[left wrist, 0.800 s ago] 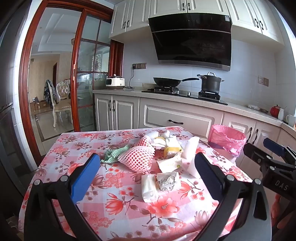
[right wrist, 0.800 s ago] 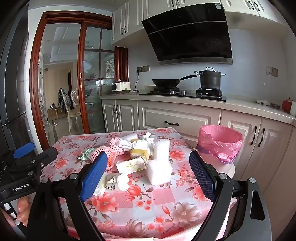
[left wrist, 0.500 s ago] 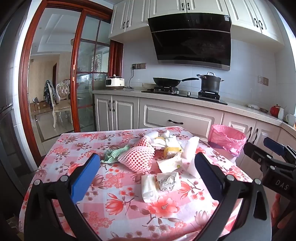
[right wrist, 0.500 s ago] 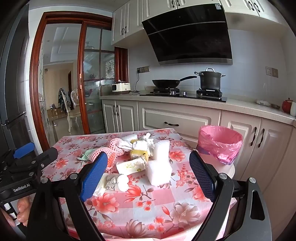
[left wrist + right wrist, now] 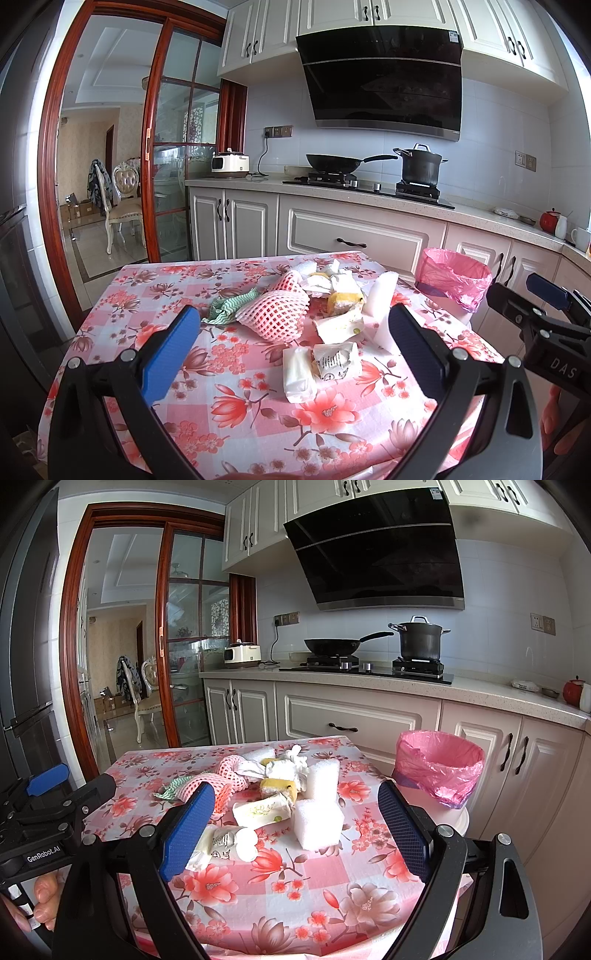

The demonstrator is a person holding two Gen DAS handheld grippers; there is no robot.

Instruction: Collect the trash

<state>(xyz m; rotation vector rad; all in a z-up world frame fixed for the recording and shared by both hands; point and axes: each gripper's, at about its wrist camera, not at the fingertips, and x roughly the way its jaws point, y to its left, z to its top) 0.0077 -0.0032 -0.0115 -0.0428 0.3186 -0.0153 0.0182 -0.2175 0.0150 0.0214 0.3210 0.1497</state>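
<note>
Left wrist view: left gripper (image 5: 291, 345) and right gripper (image 5: 295, 825) fingers wide apart, empty, above the trash pile (image 5: 314, 306).

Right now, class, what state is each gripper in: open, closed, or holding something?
Left gripper: open, holding nothing, above the table.
Right gripper: open, holding nothing, above the table.

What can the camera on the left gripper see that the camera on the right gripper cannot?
Only the left view shows the right gripper from the side and a white cup on the counter's far end. Only the right view shows the left gripper from the side and the hand holding it. Both show the trash pile on the flowered table, the pink-lined bin, wok and pot.
</note>
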